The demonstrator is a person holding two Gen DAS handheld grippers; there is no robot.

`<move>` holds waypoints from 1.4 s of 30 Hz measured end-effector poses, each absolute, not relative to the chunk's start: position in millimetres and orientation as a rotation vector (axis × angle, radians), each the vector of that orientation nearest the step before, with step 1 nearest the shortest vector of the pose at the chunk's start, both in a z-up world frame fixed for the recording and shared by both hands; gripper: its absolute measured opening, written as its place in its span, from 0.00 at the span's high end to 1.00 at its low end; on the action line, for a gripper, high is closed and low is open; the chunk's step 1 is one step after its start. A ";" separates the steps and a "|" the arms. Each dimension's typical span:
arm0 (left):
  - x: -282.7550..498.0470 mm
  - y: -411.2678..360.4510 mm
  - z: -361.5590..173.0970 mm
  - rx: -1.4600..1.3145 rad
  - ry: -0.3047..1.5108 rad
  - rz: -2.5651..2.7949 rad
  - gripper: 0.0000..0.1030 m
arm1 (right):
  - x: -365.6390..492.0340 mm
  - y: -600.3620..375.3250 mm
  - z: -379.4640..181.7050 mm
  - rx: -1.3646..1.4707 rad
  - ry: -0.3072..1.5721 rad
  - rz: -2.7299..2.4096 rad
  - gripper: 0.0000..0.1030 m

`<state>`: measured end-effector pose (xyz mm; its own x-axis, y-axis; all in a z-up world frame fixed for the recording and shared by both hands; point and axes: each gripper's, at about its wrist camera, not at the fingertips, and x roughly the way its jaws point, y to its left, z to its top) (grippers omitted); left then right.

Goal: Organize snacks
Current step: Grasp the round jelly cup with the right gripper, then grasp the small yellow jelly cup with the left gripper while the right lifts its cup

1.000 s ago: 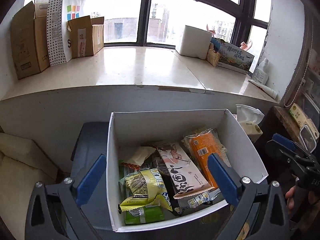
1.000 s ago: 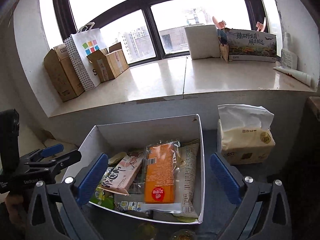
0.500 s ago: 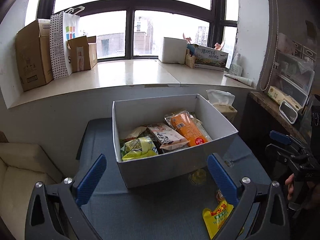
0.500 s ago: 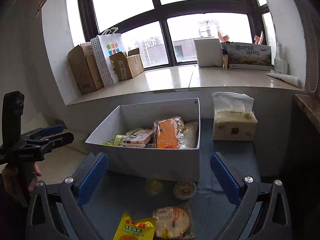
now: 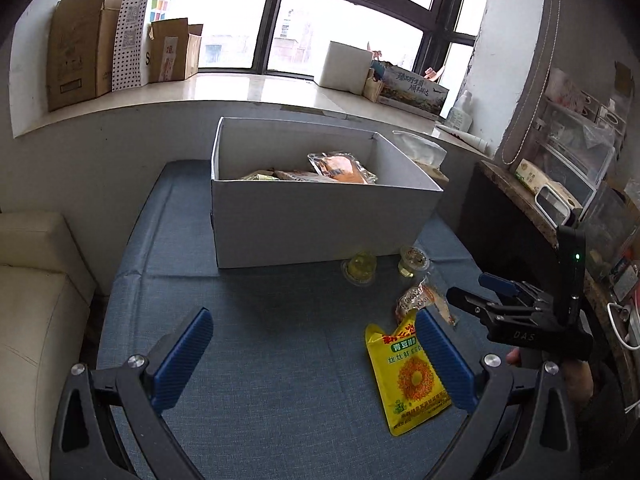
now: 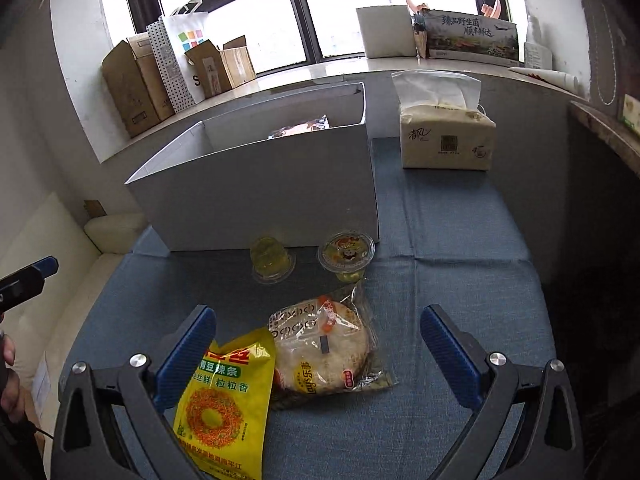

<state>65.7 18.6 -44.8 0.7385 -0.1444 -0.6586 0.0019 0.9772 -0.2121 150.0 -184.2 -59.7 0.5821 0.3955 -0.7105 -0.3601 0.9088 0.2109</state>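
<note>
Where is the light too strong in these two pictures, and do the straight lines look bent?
Left wrist view: the window is washed out to white and the sill shines; the sill edge curves from the fisheye lens. Right wrist view: the window is overexposed too, the white box has bowed edges, and the picture corners are dark.

Both grippers are held up in the air, side by side, pointing the same way and tilted slightly downward. The left gripper (image 5: 314, 354) has its blue-padded fingers (image 5: 182, 358) spread wide, with nothing between them. The right gripper (image 6: 318, 354) is likewise spread wide and holds nothing, its fingers (image 6: 448, 354) well apart. From the left wrist view the right gripper (image 5: 496, 298) shows at the right edge, its black body gripped from below by a hand (image 5: 576, 376). From the right wrist view only a blue fingertip of the left gripper (image 6: 30, 276) shows at the left edge, with the hand (image 6: 8, 376) below it.
</note>
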 end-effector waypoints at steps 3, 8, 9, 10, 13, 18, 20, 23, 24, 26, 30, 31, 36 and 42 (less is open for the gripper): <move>66.9 10.9 -49.8 -0.175 0.751 -0.080 0.00 | 163.3 -178.8 -63.3 0.021 0.848 0.432 0.00; 69.9 2.3 -59.2 -0.139 0.780 -0.063 0.00 | 192.8 -169.7 -74.6 -0.027 0.880 0.412 0.00; 70.4 0.5 -60.2 -0.125 0.783 -0.060 0.00 | 198.8 -168.0 -77.4 -0.041 0.885 0.401 0.00; 70.6 -1.8 -61.2 -0.115 0.787 -0.063 0.00 | 204.5 -166.8 -80.3 -0.051 0.889 0.394 0.00; 70.2 -4.5 -64.2 -0.107 0.793 -0.072 0.00 | 221.4 -166.1 -89.8 -0.057 0.916 0.374 0.00; 72.8 -5.1 -71.8 -0.114 0.816 -0.072 0.00 | 238.0 -166.5 -98.9 -0.032 0.965 0.389 0.00; 74.3 -4.4 -73.4 -0.119 0.822 -0.071 0.00 | 239.5 -164.1 -101.6 -0.040 0.977 0.394 0.00; 77.7 -3.6 -74.8 -0.129 0.833 -0.072 0.00 | 239.7 -160.9 -104.4 -0.044 0.987 0.422 0.27; 79.0 -3.6 -74.9 -0.130 0.834 -0.072 0.00 | 239.8 -159.2 -105.1 -0.072 0.987 0.400 0.51; 82.7 -5.2 -75.4 -0.125 0.840 -0.068 0.00 | 239.0 -157.6 -105.5 -0.088 0.983 0.391 0.51; 95.2 -10.3 -75.6 -0.122 0.854 -0.070 0.00 | 227.9 -165.1 -97.2 -0.066 0.947 0.416 0.51; 100.3 -13.1 -75.0 -0.119 0.854 -0.074 0.00 | 222.9 -168.2 -93.3 -0.057 0.932 0.421 0.51; 135.2 -39.7 -75.4 -0.064 0.864 -0.085 0.00 | 187.6 -189.4 -72.2 -0.014 0.875 0.440 0.51; 186.4 -77.2 -92.9 0.005 0.895 -0.074 0.00 | 144.0 -227.5 -53.4 0.094 0.829 0.430 0.51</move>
<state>186.4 -77.2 -92.9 0.6229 -0.0624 -0.7798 0.0667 0.9974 -0.0265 144.0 -227.5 -53.4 0.5950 0.4061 -0.6936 -0.3335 0.9099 0.2467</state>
